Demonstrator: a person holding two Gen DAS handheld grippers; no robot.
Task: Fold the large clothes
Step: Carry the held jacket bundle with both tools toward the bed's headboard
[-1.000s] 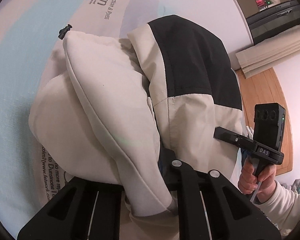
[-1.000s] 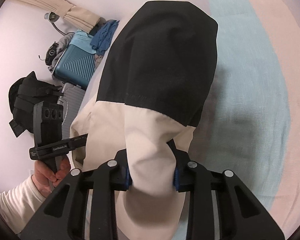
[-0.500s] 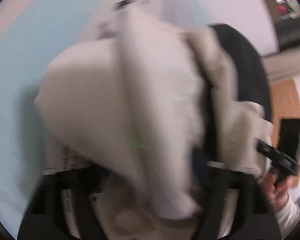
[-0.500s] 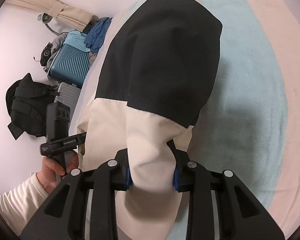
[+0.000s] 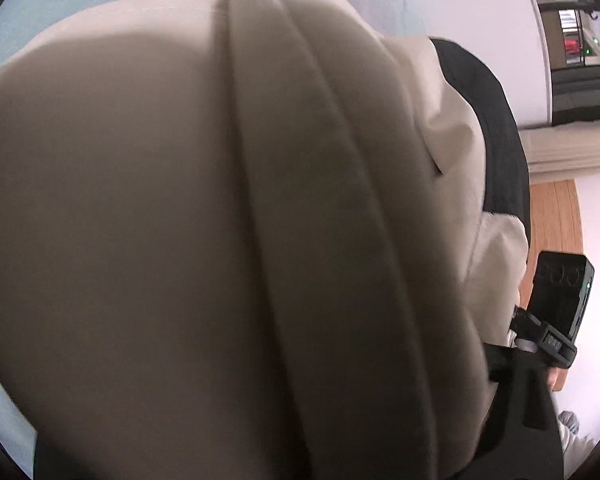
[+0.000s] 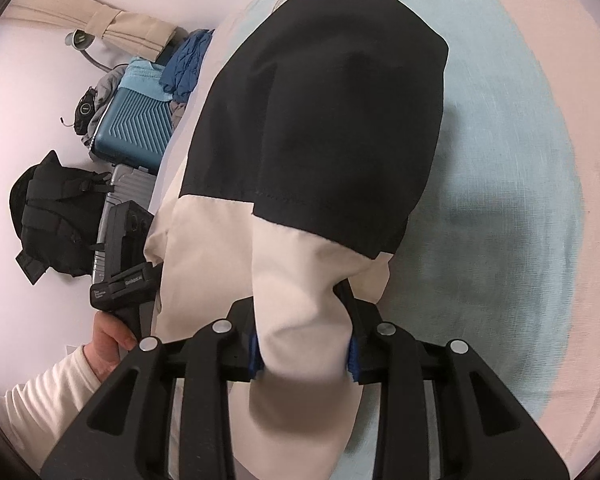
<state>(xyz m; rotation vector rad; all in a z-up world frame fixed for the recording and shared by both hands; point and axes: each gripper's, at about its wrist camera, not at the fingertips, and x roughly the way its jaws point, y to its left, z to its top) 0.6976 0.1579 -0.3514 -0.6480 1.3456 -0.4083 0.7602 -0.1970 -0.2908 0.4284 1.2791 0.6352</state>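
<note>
- Jacket (image 6: 316, 128): cream and black, draped over a bed sheet (image 6: 500, 128) banded in pale blue and pink; in the left wrist view its cream folds (image 5: 220, 220) fill nearly the whole field, blurred by closeness.
- Right gripper (image 6: 304, 354): jaws closed on a bunched cream part of the jacket, blue pads pressing the cloth from both sides.
- Left gripper (image 6: 120, 280): seen from the right wrist view, gripped by a hand (image 6: 108, 332) in a cream sleeve, beside the jacket's left edge. Its jaws have just been closing from a wider opening; the cloth hides the fingertips, so whether they clamp fabric cannot be told.
- Background: blue suitcase (image 6: 134, 128) and black backpack (image 6: 56, 212) on the floor.
</note>
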